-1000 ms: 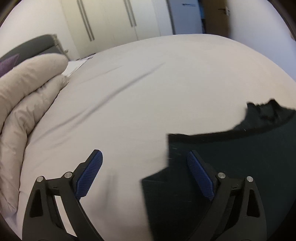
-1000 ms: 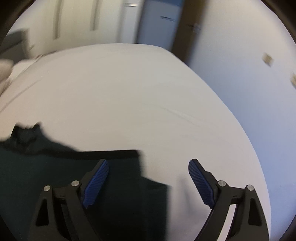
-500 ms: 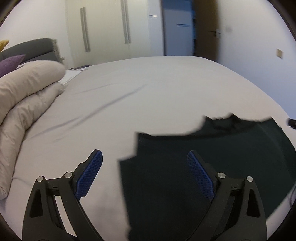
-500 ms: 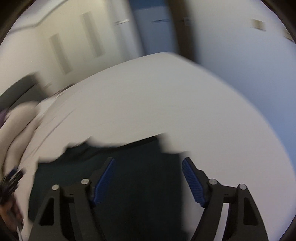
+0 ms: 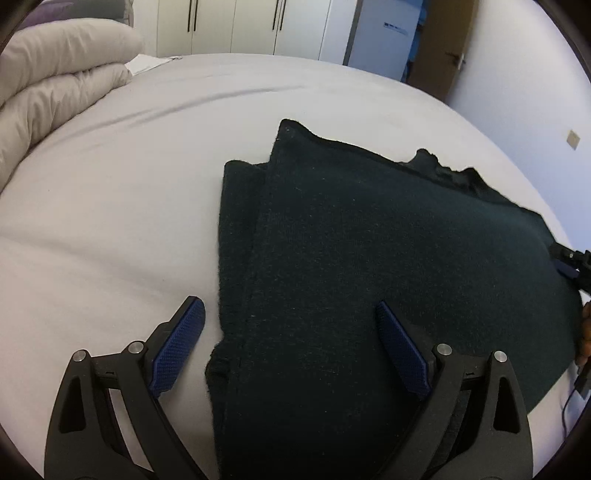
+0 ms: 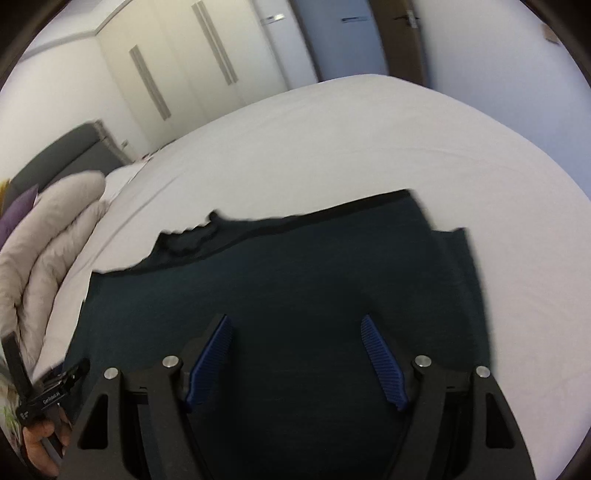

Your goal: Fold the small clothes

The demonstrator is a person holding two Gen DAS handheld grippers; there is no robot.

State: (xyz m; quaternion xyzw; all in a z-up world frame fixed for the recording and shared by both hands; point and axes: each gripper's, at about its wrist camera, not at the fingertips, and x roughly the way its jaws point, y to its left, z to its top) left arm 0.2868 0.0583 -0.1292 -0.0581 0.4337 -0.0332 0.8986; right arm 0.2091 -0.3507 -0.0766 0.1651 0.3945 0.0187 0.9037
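Hovering over the near part of the dark garment (image 5: pixel 369 258), the left gripper (image 5: pixel 288 343) has its blue pads spread wide and nothing pinched: the left pad sits over bare sheet, the right pad over cloth, and the garment's near-left edge runs between them. The right gripper (image 6: pixel 295 350) also hangs above the cloth with both pads over dark fabric; its jaws have just been closing but stand apart, gripping nothing, and no fold of cloth rises between them. Both tools tilt downward toward the bed, not vertical. The garment lies flat on the pale bed sheet (image 5: pixel 110 221), already doubled at both sides: in the left wrist view a narrower layer shows under the left edge, and in the right wrist view another strip peeks out at the right. Judgement: a knit, soft and limp, light, with a matte nap that should not slip on the ribbed pads; it will sag and drape when lifted, so a single-point lift would let it collapse. Best hold looks like the two near corners or hem, pinching all layers together, one gripper per side. Farther off, the neckline (image 5: pixel 439 166) marks the far edge. Beyond, a rolled beige duvet (image 5: pixel 55 81) lies at the left of the bed, well apart, with wardrobe doors (image 5: pixel 236 26) behind.
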